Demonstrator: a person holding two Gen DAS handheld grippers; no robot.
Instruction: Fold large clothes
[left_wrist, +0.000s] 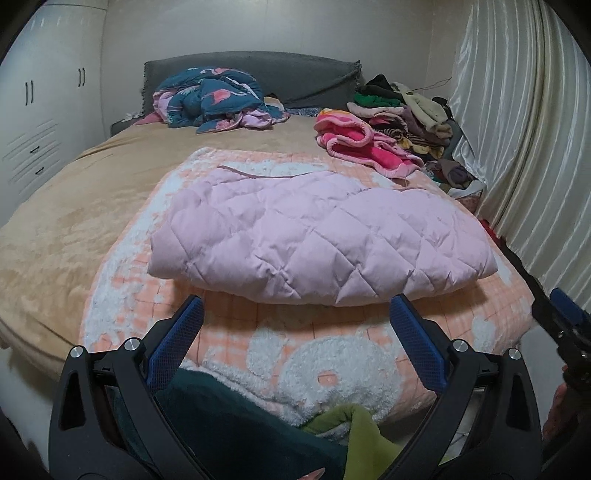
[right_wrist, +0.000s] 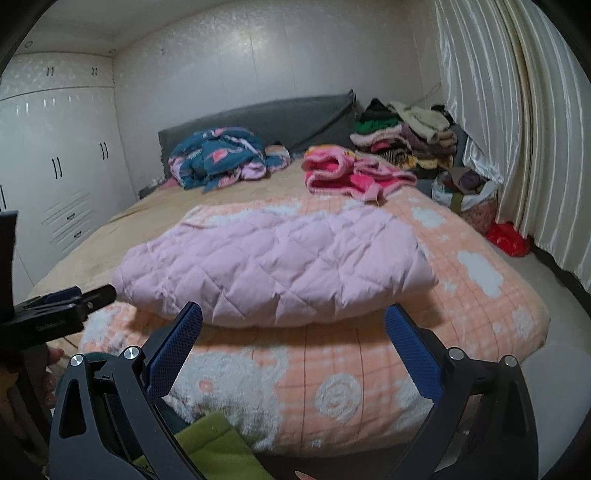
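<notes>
A: Room and surface?
B: Bedroom. A bed with a tan sheet (left_wrist: 74, 206); grey headboard (left_wrist: 295, 74) at the far end, white wardrobe (left_wrist: 40, 110) to the headboard's left, pale curtain (left_wrist: 524, 147) to its right.

A: Task item?
B: One pink quilted garment (left_wrist: 317, 232), folded into a thick bundle. It lies on an orange-and-white fleece blanket (left_wrist: 332, 362) at the end of the bed far from the headboard.

A: Containers?
B: One open bag (right_wrist: 465, 195) on the floor between bed and curtain, holding dark clothes; details too small to tell.

A: Other things?
B: A crumpled teal flamingo-print quilt (left_wrist: 218, 99) just before the headboard. A pink fleece piece (left_wrist: 354, 144) near the headboard's right corner, beside a stack of mixed clothes (left_wrist: 406, 114). A red item (right_wrist: 508, 238) on the floor by the curtain. Dark green and lime cloth (left_wrist: 351, 432) hangs at the near edge, partly covering the blanket.

A: Grippers?
B: Left gripper (left_wrist: 295, 332) spread wide, empty, just short of the garment. Right gripper (right_wrist: 293, 334) likewise spread and empty.
</notes>
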